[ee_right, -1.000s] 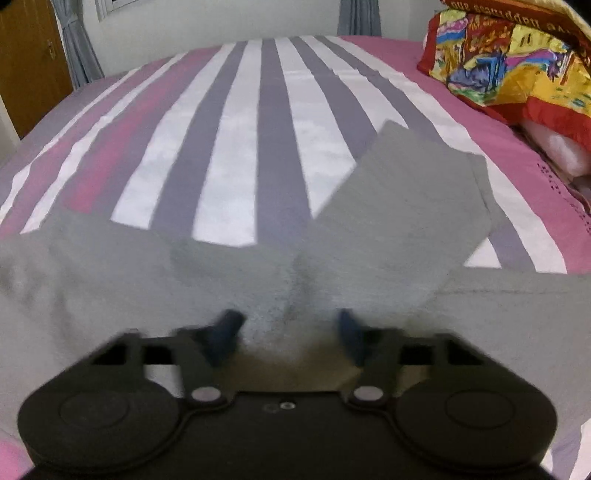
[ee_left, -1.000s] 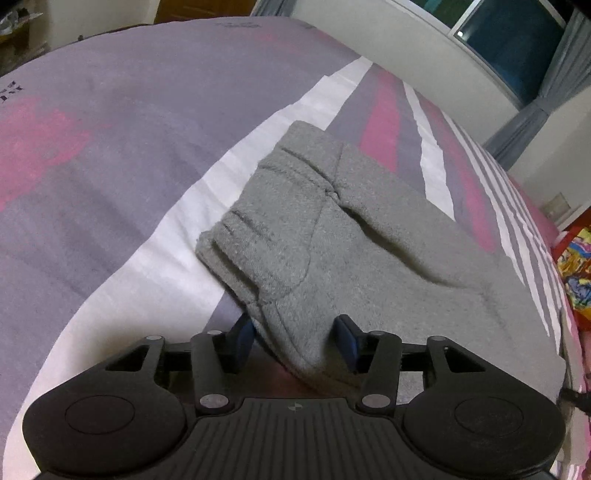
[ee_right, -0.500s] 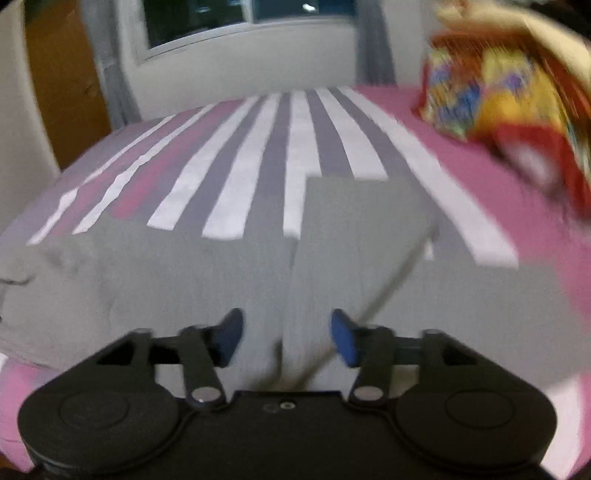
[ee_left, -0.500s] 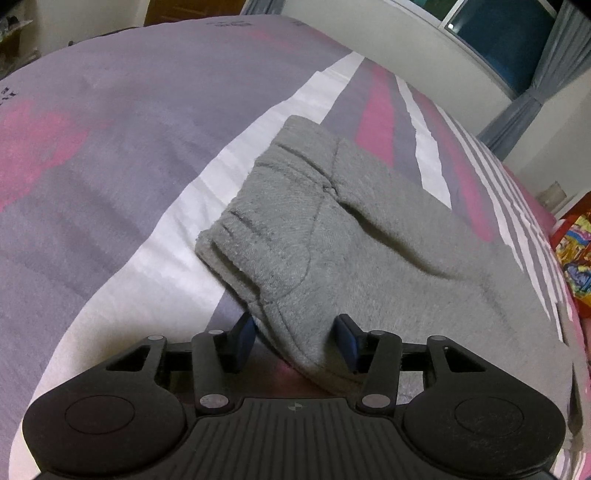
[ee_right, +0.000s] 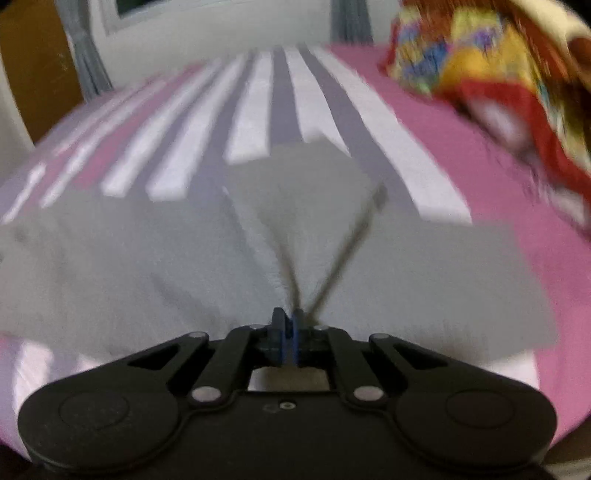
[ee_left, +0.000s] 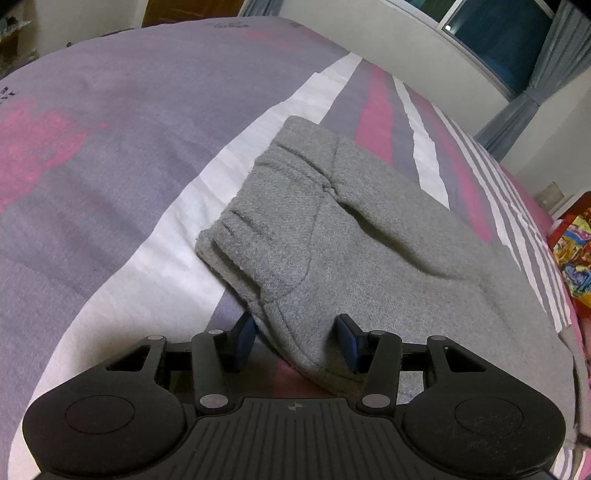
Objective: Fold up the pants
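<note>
Grey fleece pants [ee_left: 354,251] lie on the striped bed, waistband end toward the left wrist camera. My left gripper [ee_left: 295,336] is open, its blue pads on either side of the near waistband corner, the cloth between them. In the right wrist view the pants [ee_right: 184,266] spread across the bed with one leg part folded over. My right gripper [ee_right: 287,328] is shut on a pinch of the pants' near edge; the view is blurred.
The bed sheet [ee_left: 110,129] has purple, pink and white stripes. A colourful pillow [ee_right: 498,66] lies at the far right of the bed. A window [ee_left: 491,33] and curtains are behind the bed, a wooden door [ee_right: 29,66] at the left.
My right gripper has closed on the pants' edge; it was open half a second ago. The right view has shifted. My left gripper has barely moved and stays open.
</note>
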The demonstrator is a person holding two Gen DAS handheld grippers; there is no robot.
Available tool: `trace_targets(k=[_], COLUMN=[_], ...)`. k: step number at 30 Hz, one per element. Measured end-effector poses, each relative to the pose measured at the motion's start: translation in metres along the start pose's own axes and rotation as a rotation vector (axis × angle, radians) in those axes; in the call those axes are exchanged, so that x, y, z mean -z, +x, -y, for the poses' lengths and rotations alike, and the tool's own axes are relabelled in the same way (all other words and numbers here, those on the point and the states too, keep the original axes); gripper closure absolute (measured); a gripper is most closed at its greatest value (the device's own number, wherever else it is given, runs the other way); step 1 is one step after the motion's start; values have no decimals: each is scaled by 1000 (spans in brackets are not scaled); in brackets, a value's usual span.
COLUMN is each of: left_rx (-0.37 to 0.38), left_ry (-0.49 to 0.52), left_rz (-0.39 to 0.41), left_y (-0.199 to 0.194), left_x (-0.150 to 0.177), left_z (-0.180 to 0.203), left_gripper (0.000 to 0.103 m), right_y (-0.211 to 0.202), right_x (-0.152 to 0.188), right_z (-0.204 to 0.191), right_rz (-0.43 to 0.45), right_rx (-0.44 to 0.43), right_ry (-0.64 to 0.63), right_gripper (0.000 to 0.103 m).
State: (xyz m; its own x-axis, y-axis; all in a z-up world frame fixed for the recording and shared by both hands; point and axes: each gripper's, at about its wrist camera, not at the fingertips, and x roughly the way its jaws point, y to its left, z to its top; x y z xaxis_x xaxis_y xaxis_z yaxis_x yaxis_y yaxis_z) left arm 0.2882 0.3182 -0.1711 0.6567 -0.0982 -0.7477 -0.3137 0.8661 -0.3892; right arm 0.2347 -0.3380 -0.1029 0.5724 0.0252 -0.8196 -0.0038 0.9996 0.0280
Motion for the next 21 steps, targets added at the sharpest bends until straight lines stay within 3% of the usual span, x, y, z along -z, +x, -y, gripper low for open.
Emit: trace_targets(k=[3, 4, 5, 7, 12, 13, 14, 15, 21], left_rx=[4, 6, 8, 15, 18, 19, 19, 19, 34], left_ry=[1, 3, 2, -3, -5, -6, -6, -5, -1], left_rz=[5, 5, 6, 7, 8, 7, 7, 6, 13], left_y=[-1, -2, -1, -1, -1, -2, -2, -2, -2], left_x=[1, 2, 2, 2, 3, 3, 3, 3, 5], left_z=[-1, -1, -2, -3, -3, -3, -3, -3, -6], left_gripper=[54, 54, 54, 54, 54, 54, 54, 54, 54], right_y=[-17, -26, -29, -20, 49, 57, 61, 58, -23], right_x=[-5, -10, -17, -37, -78, -84, -91, -95, -95], right_z=[-13, -23, -32, -51, -91, -93, -91, -82, -5], right_rz=[93, 154, 198, 206, 119, 111, 106, 115, 352], right_rx=[16, 2, -10, 5, 172, 208, 225, 217, 177], right_ry=[-101, -157, -204, -299, -520, -533, -528, -493, -147], right_gripper=[70, 55, 50, 50, 59, 70, 93, 98, 98])
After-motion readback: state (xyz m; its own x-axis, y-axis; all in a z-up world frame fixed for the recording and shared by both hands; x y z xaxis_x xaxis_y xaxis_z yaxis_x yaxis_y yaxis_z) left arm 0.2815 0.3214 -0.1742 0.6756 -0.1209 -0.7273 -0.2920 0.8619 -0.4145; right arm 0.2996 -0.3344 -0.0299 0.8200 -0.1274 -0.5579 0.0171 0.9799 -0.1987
